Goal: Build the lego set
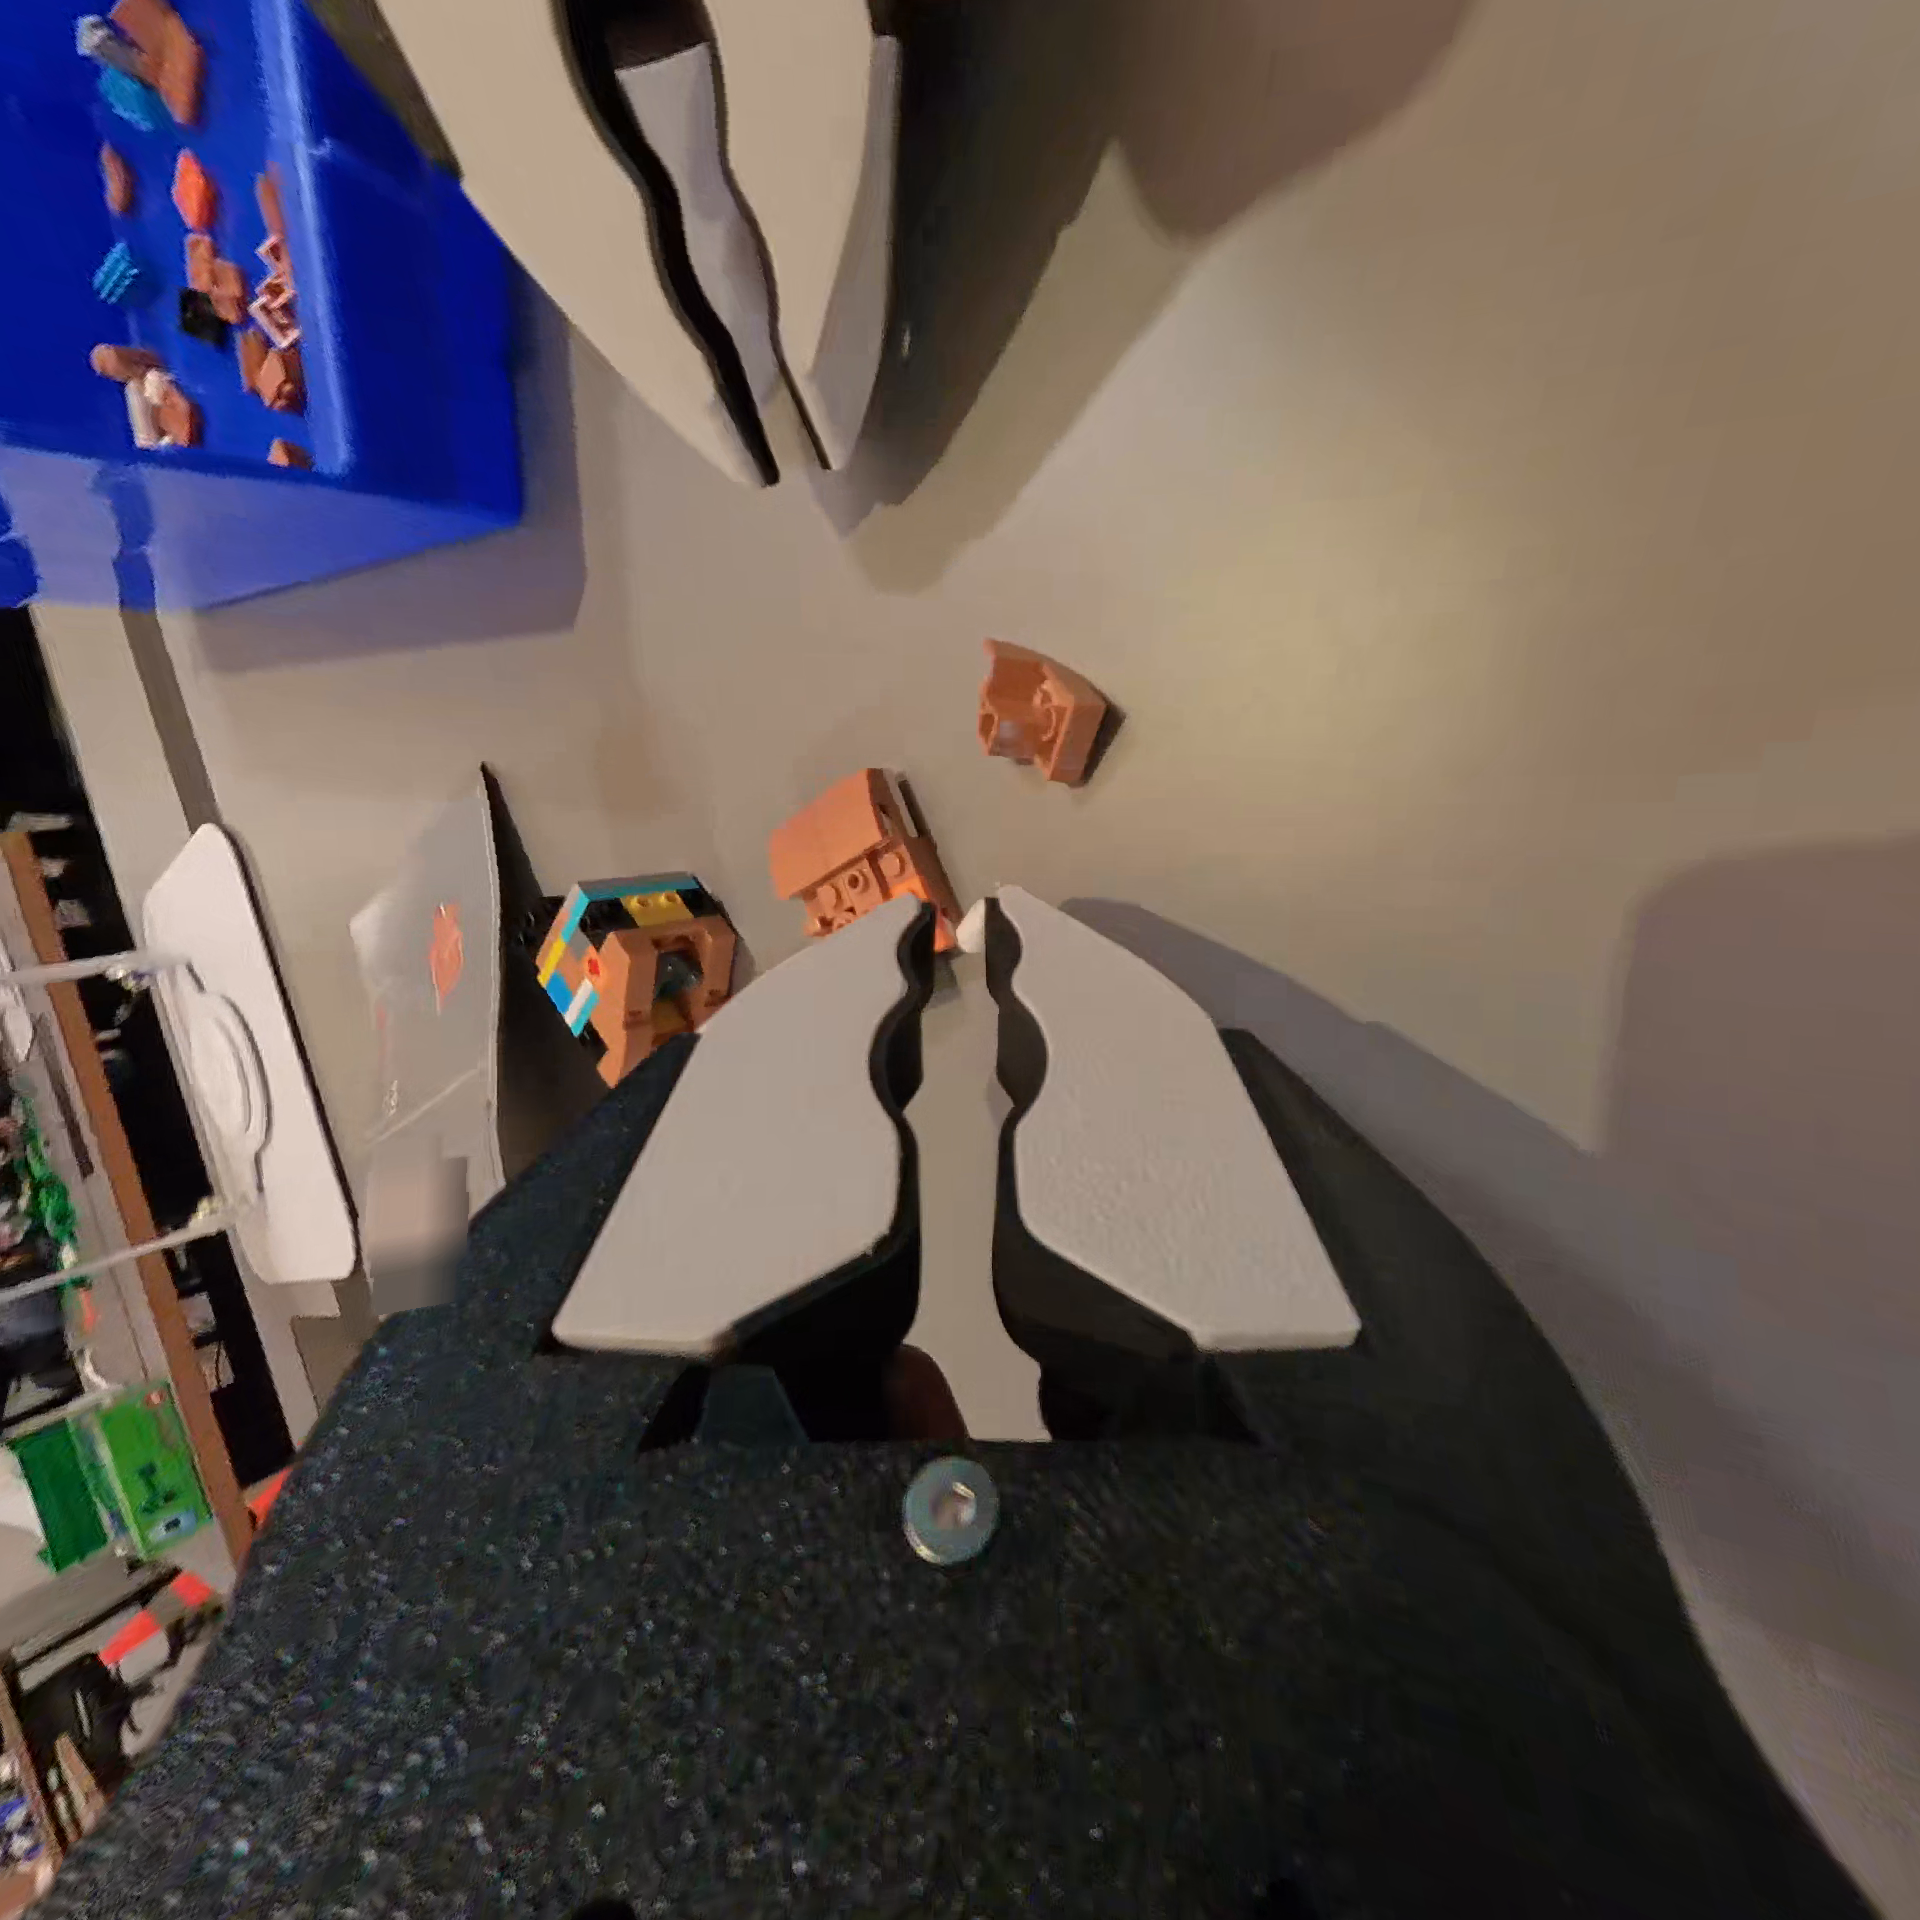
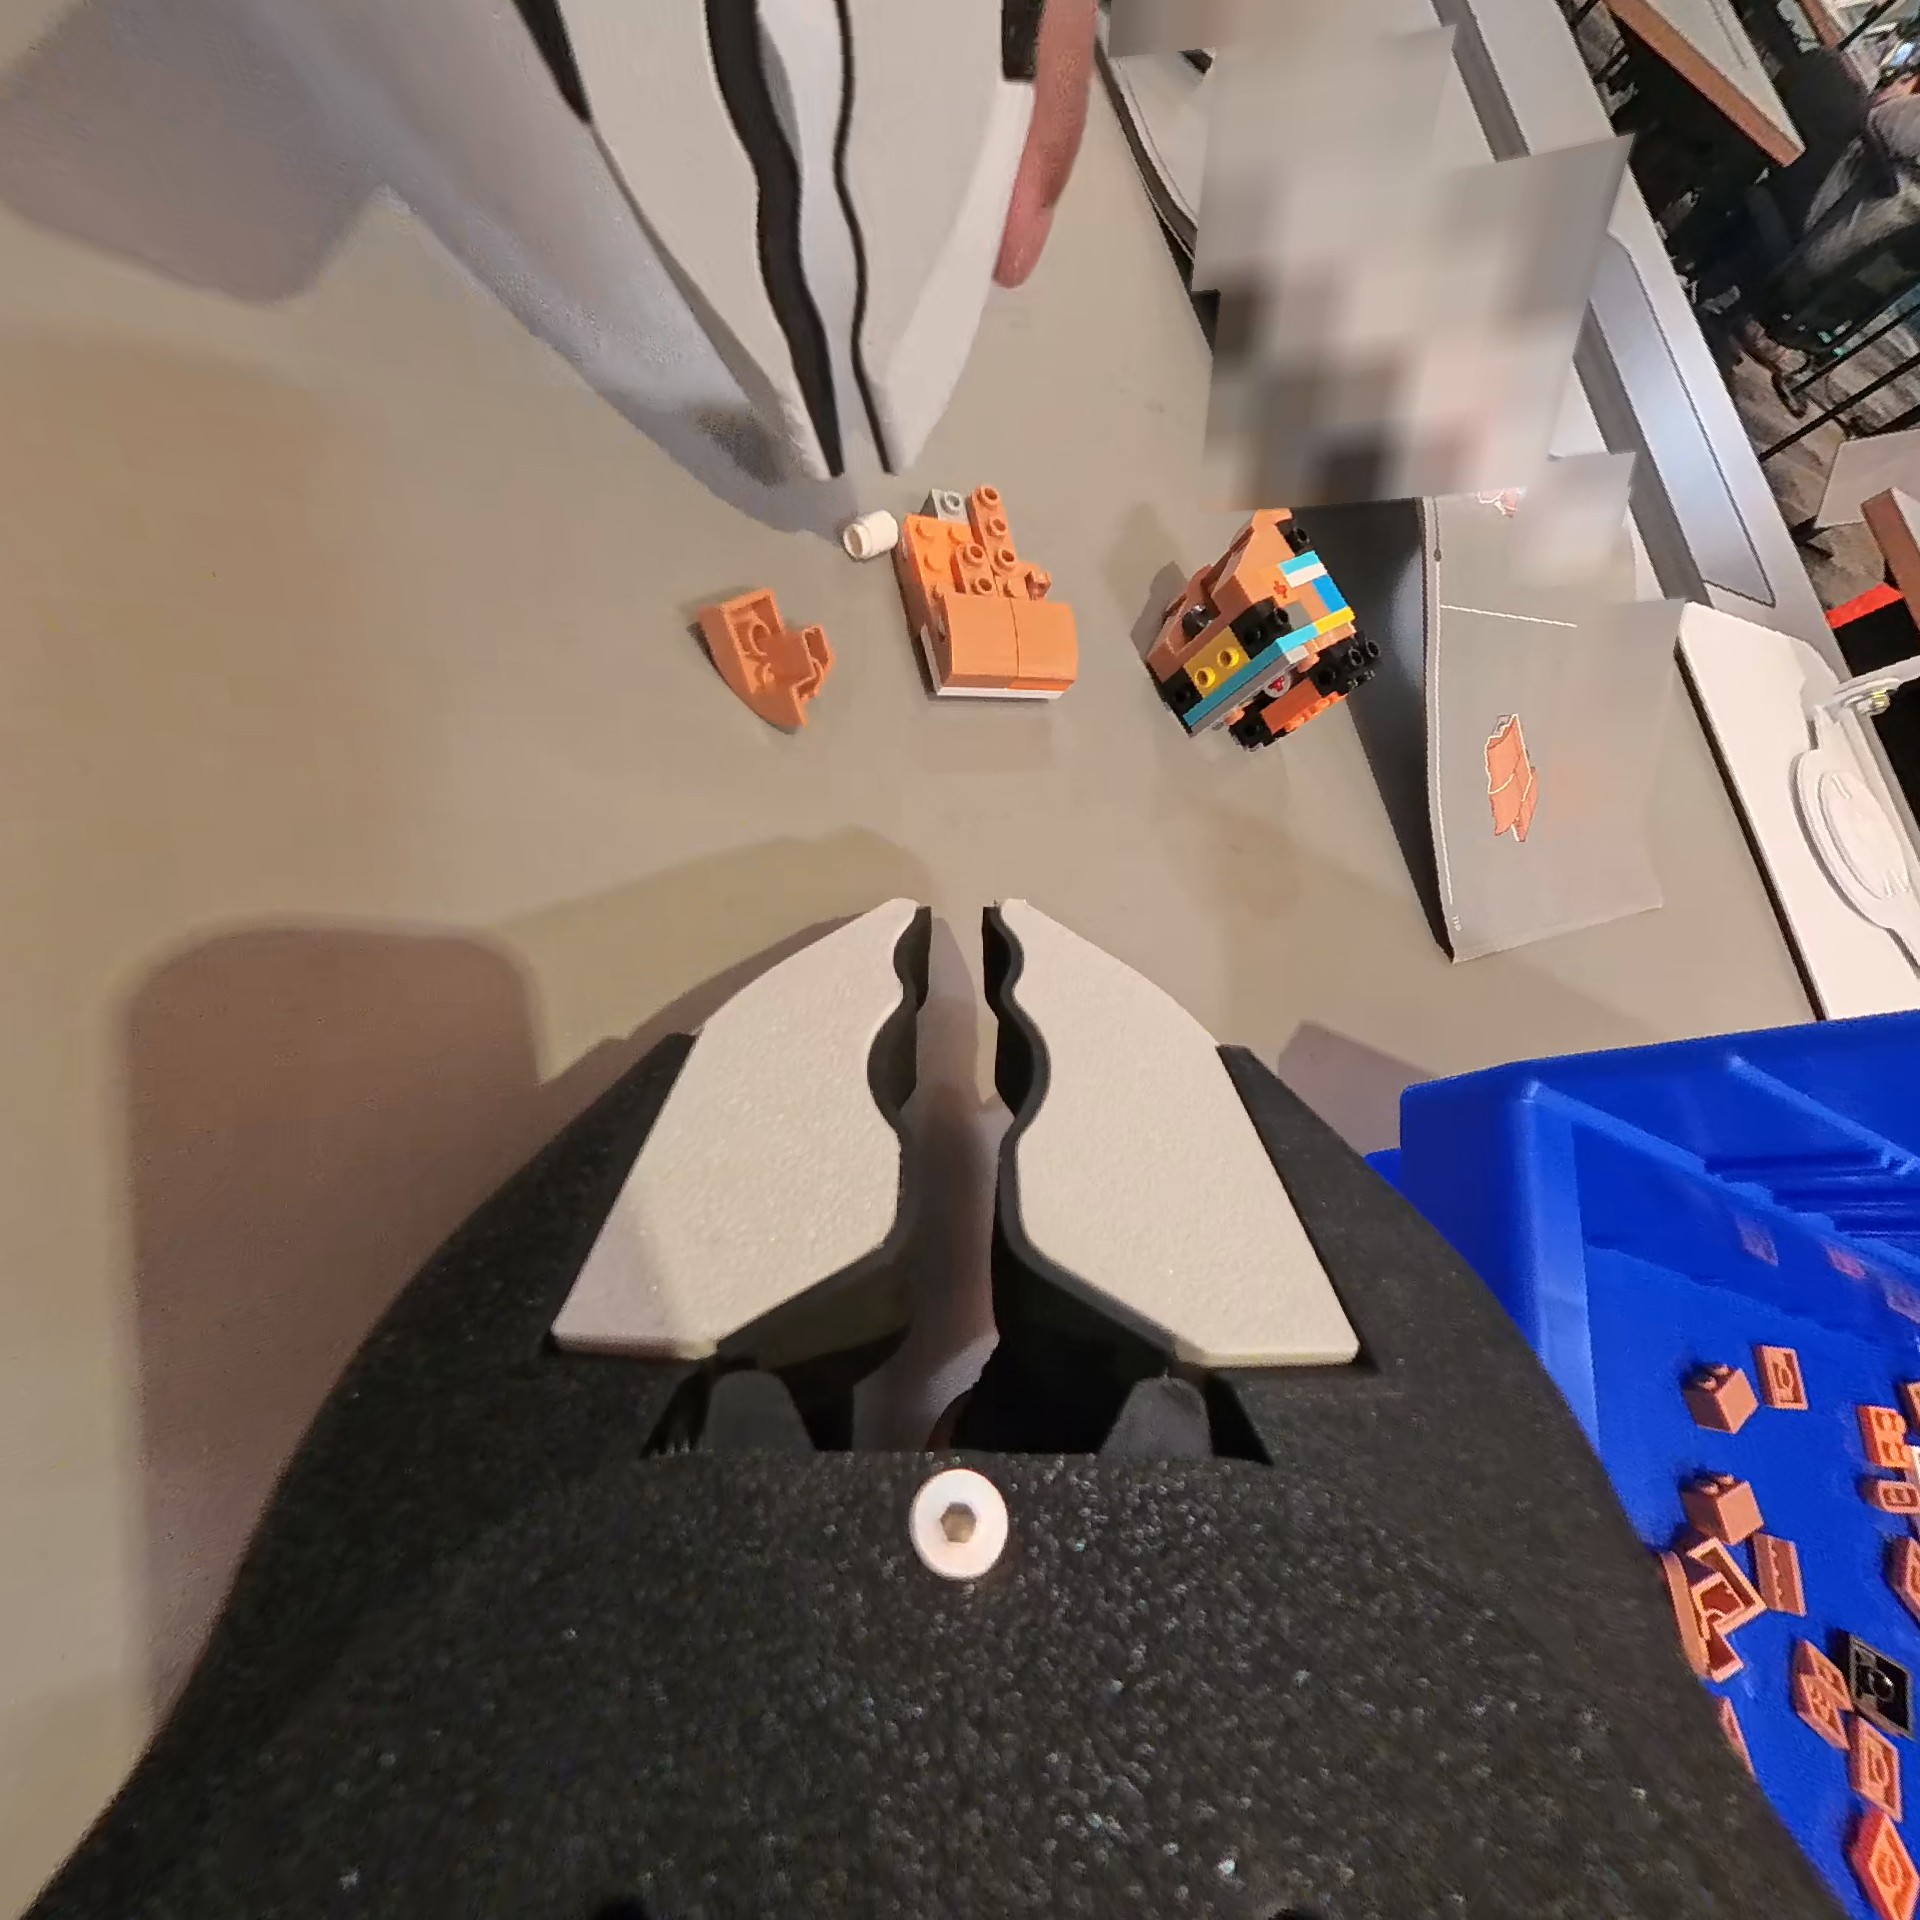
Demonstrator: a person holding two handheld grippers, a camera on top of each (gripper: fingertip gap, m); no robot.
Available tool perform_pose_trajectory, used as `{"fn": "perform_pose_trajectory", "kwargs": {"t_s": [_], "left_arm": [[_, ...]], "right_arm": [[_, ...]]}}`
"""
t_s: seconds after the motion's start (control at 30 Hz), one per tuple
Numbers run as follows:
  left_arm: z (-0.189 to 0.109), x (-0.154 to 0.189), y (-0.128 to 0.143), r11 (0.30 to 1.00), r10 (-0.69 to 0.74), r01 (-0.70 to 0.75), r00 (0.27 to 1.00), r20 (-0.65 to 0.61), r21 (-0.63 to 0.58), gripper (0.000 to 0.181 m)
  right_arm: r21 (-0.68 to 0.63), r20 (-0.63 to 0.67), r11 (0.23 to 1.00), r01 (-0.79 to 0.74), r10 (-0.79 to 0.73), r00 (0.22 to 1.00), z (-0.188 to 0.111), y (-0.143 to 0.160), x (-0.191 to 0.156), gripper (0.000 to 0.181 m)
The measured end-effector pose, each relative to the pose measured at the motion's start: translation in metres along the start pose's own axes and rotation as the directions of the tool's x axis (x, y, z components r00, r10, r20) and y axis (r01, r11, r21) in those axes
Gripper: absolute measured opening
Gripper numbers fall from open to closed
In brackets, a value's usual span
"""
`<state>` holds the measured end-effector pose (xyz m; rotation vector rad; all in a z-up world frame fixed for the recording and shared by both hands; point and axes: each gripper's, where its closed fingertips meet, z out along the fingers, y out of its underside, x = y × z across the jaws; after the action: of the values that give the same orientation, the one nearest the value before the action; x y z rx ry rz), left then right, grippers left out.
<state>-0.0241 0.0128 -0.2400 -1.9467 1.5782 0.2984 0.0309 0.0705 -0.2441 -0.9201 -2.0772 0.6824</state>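
Your left gripper (image 1: 956, 920), fingers slightly apart and probably empty, sits just beside the orange sub-assembly (image 2: 982, 613); right gripper (image 2: 956, 914), likewise parted, hangs farther off.

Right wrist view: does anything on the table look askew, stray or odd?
Yes, mildly. The multicoloured sub-assembly lies tipped on its side beside the instruction booklet. A small white round piece lies loose next to the orange sub-assembly, and a curved orange piece lies underside up. Nothing looks broken.

Beige table (image 2: 312, 623), cluttered dark room beyond.
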Motion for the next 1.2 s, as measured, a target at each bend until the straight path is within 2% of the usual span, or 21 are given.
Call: {"fn": "perform_pose_trajectory", "kwargs": {"t_s": [0.37, 0.83, 0.97, 1.07, 1.13, 1.2], "left_arm": [[0.006, 0.002, 0.003, 0.986, 0.134, -0.153, 0.959, -0.250, -0.061, 0.009], [0.015, 0.009, 0.015, 0.982, 0.122, -0.164, 0.932, -0.342, -0.097, 0.008], [0.015, 0.008, 0.015, 0.993, 0.045, -0.078, 0.943, -0.330, -0.086, 0.008], [0.013, 0.009, 0.012, 0.994, -0.106, 0.097, 0.940, -0.325, -0.042, 0.008], [0.009, 0.009, 0.000, 0.961, -0.242, 0.273, 0.910, -0.337, 0.048, 0.008], [0.001, 0.006, -0.018, 0.872, -0.381, 0.464, 0.843, -0.379, 0.157, 0.008]], "right_arm": [[0.007, 0.021, 1.000, -0.008, 0.007, 1.000, -0.001, 0.000, -0.001, 0.010], [0.012, 0.029, 1.000, -0.004, 0.004, 1.000, -0.001, 0.000, -0.003, 0.010], [0.013, 0.026, 1.000, 0.000, 0.000, 1.000, -0.002, 0.000, -0.003, 0.010], [0.018, 0.017, 1.000, 0.011, -0.011, 1.000, -0.002, -0.001, -0.003, 0.012], [0.032, 0.013, 0.999, 0.032, -0.032, 0.999, -0.003, -0.003, -0.004, 0.014], [0.067, 0.009, 0.995, 0.069, -0.070, 0.998, -0.005, -0.007, -0.006, 0.016]]}}
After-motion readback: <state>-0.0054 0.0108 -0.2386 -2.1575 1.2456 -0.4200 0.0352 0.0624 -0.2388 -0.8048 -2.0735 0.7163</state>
